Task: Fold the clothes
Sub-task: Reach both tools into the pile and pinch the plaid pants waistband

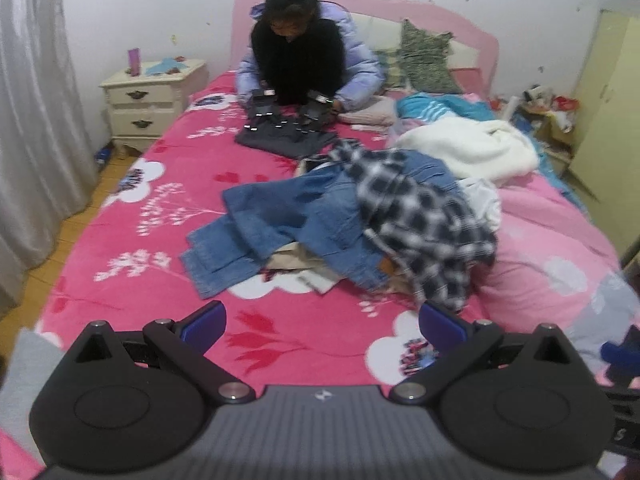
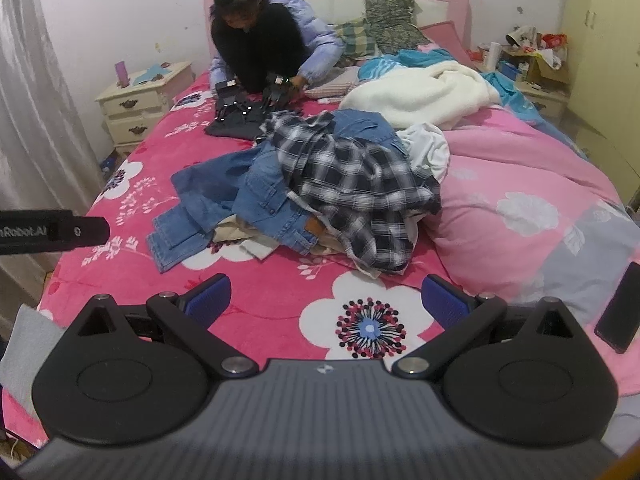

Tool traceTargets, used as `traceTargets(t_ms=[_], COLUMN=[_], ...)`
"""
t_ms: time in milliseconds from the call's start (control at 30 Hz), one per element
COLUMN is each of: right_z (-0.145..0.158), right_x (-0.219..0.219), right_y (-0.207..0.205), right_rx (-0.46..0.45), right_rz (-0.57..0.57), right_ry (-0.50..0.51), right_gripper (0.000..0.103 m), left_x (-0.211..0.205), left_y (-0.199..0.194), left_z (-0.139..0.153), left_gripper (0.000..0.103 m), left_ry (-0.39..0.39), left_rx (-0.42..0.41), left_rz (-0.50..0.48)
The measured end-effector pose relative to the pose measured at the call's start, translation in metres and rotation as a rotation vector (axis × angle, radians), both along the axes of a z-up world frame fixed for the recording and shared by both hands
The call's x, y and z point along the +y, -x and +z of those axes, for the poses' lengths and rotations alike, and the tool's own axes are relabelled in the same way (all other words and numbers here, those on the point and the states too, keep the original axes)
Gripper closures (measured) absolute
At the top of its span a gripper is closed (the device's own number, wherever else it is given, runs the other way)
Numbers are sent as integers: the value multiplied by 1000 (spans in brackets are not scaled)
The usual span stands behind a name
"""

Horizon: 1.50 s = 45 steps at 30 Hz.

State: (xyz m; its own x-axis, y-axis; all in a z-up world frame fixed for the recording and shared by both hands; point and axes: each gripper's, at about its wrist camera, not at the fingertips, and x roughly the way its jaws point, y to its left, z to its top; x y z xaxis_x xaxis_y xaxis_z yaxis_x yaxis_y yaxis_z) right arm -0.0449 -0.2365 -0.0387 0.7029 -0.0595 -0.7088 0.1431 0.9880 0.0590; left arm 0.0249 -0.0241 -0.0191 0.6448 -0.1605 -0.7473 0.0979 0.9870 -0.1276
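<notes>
A heap of unfolded clothes lies mid-bed: blue jeans (image 1: 276, 220) (image 2: 224, 192), a black-and-white plaid shirt (image 1: 424, 216) (image 2: 352, 184), beige and white pieces under them. My left gripper (image 1: 322, 322) is open and empty, above the pink floral bedspread (image 1: 168, 216), short of the heap. My right gripper (image 2: 326, 296) is open and empty, also near the bed's front edge (image 2: 280, 304). The left gripper's body (image 2: 52, 232) shows at the left of the right wrist view.
A person (image 1: 304, 48) (image 2: 264, 40) kneels at the head of the bed with two grippers on a dark garment (image 1: 284, 136) (image 2: 236, 124). White blanket (image 1: 468, 148), pink quilt (image 2: 520, 208), nightstand (image 1: 148, 100), curtain (image 1: 36, 120), dark phone (image 2: 618, 308) at right.
</notes>
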Motion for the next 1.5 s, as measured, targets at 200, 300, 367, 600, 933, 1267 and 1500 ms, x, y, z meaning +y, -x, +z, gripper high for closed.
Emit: traceTargets(t_ms=[200,300,367,600,933,1267,1500], right_z=[-19,-32,-47,-121,-195,-192,-170], right_x=[-33,-55,-69,-96,-83,-65,-71], right_y=[-19,-44,-71,-205,-361,-361,-333], right_rx=[6,-16,-47,-163,-150,-30,-25], right_rz=[-31,-17,17,282,528,525,463], right_ry=[-22,-15,-15,41,223,172,-7], right_gripper=[1,1,1,3,5,62,96], left_x=[-14,-33,-50,-118,-175,-176,-154], left_y=[-48,-90,-122,-252,-391,-367,-339], left_z=[-15,-30,-46,-127,-213,-208,-194], left_gripper=[0,0,0,23,28,86,103], left_ry=[77,65,50,19,46,3,173], left_rx=[0,-34,-55,-82,102,63,134], left_rz=[-16,-50,-83,-226,-269,-319,-340])
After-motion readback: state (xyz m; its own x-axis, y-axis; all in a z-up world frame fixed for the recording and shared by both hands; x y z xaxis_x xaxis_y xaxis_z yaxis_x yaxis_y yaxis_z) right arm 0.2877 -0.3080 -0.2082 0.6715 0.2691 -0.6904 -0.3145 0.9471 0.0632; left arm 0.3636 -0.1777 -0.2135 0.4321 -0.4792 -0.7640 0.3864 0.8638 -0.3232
